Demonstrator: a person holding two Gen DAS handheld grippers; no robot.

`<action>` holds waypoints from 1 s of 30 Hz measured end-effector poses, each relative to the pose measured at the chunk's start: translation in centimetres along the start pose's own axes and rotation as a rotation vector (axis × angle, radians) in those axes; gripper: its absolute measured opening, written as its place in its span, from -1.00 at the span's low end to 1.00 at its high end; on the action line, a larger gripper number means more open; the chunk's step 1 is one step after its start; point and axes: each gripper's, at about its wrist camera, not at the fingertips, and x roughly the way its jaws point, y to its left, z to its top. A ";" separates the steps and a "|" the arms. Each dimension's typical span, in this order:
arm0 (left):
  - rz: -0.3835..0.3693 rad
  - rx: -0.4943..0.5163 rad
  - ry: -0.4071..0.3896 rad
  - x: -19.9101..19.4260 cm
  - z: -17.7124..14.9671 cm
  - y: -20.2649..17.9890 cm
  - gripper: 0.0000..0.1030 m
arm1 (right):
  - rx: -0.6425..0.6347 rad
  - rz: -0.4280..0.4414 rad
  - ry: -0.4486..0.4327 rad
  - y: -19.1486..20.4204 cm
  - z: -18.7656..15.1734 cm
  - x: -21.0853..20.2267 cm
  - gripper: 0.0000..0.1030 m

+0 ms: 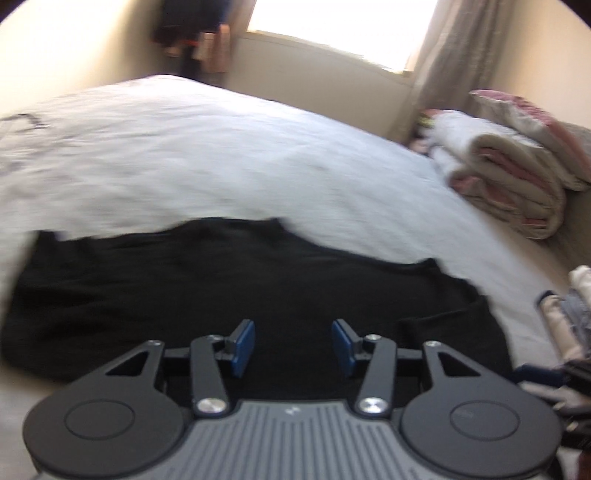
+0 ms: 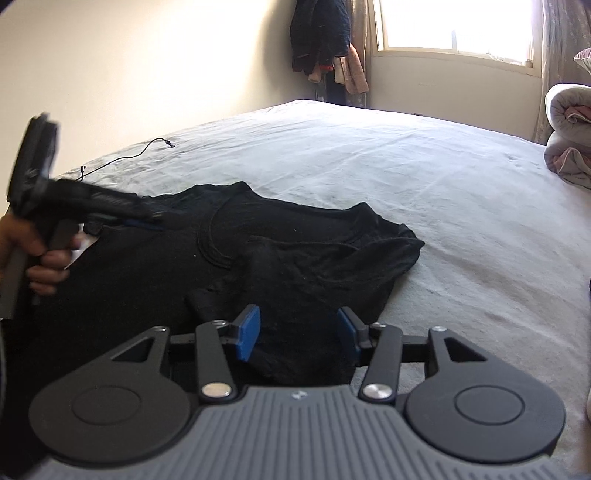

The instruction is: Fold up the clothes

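Black cloth lies under both grippers: the left gripper (image 1: 293, 345) and right gripper (image 2: 299, 334) hang open, holding nothing, over the shirt (image 2: 258, 251) near the bed's (image 2: 424, 177) front edge. Its rumpled right sleeve could fold crooked if left unsmoothed. No containers show.

One black cotton T-shirt (image 2: 258, 251) lies at the centre of the right wrist view, on one bed covered by a pale grey sheet (image 2: 406, 177). Two handheld black grippers show: one (image 2: 298, 334) at the bottom centre with two blue pads, the other (image 2: 147, 218) at the left edge, held by one hand (image 2: 40, 258). One thin black cable (image 2: 122, 158) lies at upper left. One bright window (image 2: 454, 26) sits at top right. Two rolled pale quilts (image 1: 498, 166) are stacked at the right of the left wrist view.
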 end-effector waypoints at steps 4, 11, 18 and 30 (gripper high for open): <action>0.101 -0.065 0.001 -2.9 -0.4 3.7 -0.08 | -0.004 -0.002 -0.005 0.3 0.1 0.2 0.04; 0.268 -0.226 -0.012 -5.3 -1.4 8.6 -0.11 | -0.019 0.002 -0.008 0.8 0.3 0.1 0.08; 0.326 -0.277 -0.101 -3.5 -1.8 9.2 -0.27 | -0.020 0.007 -0.007 0.9 0.2 0.2 0.09; 0.295 -0.174 -0.264 -5.2 -0.7 7.5 -0.96 | -0.007 0.021 -0.017 0.8 0.1 0.3 0.09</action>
